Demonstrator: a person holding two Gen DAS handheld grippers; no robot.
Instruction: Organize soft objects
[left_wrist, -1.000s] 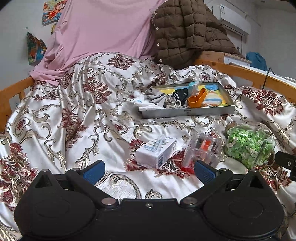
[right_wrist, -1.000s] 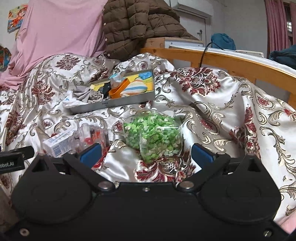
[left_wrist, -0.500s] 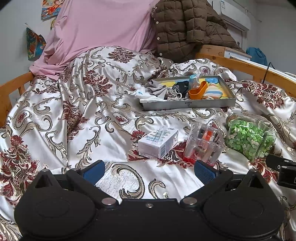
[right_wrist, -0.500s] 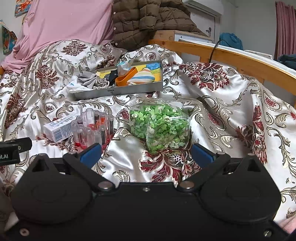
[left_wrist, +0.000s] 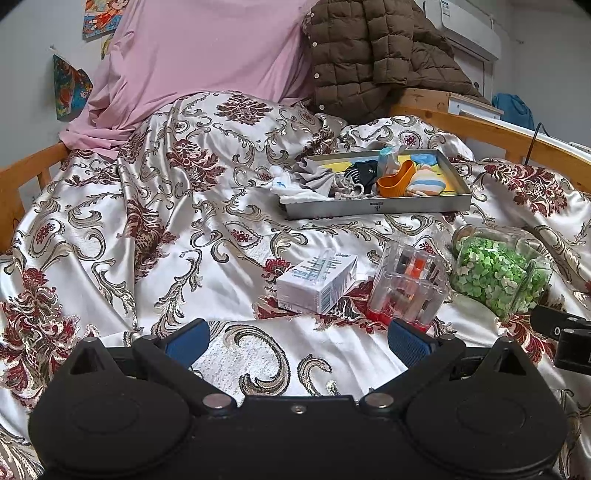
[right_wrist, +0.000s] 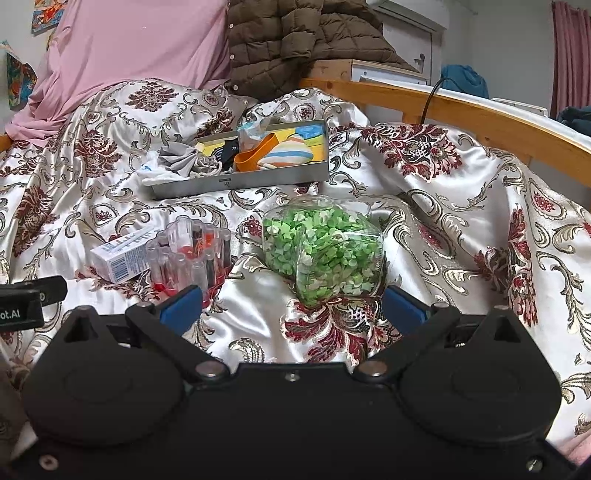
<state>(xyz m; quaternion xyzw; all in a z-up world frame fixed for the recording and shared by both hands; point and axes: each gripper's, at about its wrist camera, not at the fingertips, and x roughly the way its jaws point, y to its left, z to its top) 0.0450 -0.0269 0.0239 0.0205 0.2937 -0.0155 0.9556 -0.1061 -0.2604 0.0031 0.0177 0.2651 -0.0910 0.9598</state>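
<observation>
Both hand-held grippers have drawn back and down from the bed over the last second, so the items on the patterned bedspread (left_wrist: 207, 229) now sit further up in each view than before. The left hand-held gripper (left_wrist: 297, 341) has its jaws spread wide and holds nothing; the right hand-held gripper (right_wrist: 291, 304) is likewise spread wide and empty. Task progress, judged from the layout: the grey tray (left_wrist: 376, 206) already carries the soft items, namely a grey cloth (left_wrist: 314, 177), a dark sock (left_wrist: 360, 171), a striped sock (left_wrist: 424, 186) and an orange band (left_wrist: 395, 182), with a white cloth (left_wrist: 286, 188) draped over its left rim. That overhanging cloth appears to be the remaining work. Three hard items lie on the bedspread outside the tray: a white carton (left_wrist: 317, 282), a clear vial holder (left_wrist: 406, 284) and a clear jar of green pieces (right_wrist: 321, 247). These are probably not part of the sorting. Relative to the left hand-held gripper, the tray lies well ahead and to the right, beyond the carton, which sits just ahead between the fingertips. Relative to the right hand-held gripper, the tray (right_wrist: 240, 181) lies well ahead and slightly left, behind the jar, which sits near the fingertips and between them. Neither hand-held gripper touches any item.
</observation>
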